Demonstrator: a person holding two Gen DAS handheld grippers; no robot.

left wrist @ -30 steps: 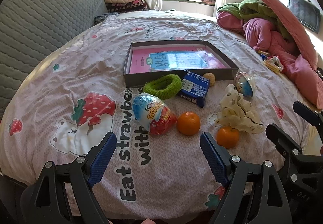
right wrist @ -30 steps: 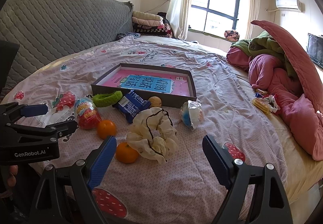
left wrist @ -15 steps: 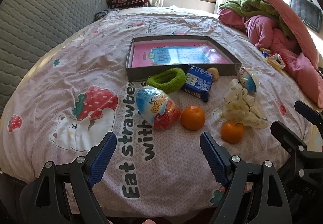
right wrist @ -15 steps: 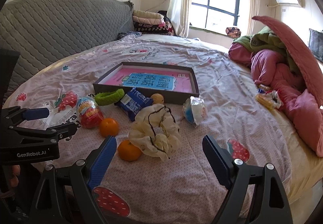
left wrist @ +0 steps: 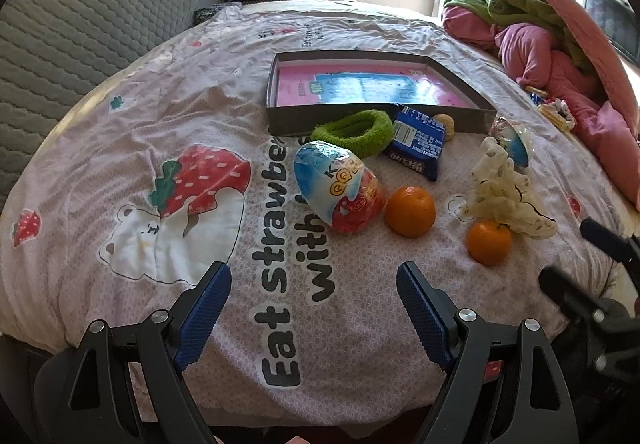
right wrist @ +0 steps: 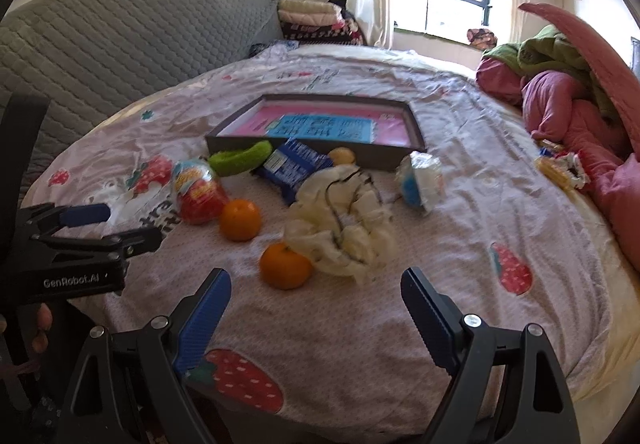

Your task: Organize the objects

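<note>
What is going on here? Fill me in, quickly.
A person holds two grippers over a bed, tidying scattered items. The left gripper and right gripper are both open and hold nothing. The shallow box holds none of the loose items. In front of it lie a green hair band, a blue snack packet, a toy egg, two oranges and a cream scrunchie.

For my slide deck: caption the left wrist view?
Open left hand-held gripper hovers before egg toy, oranges and box.
</note>
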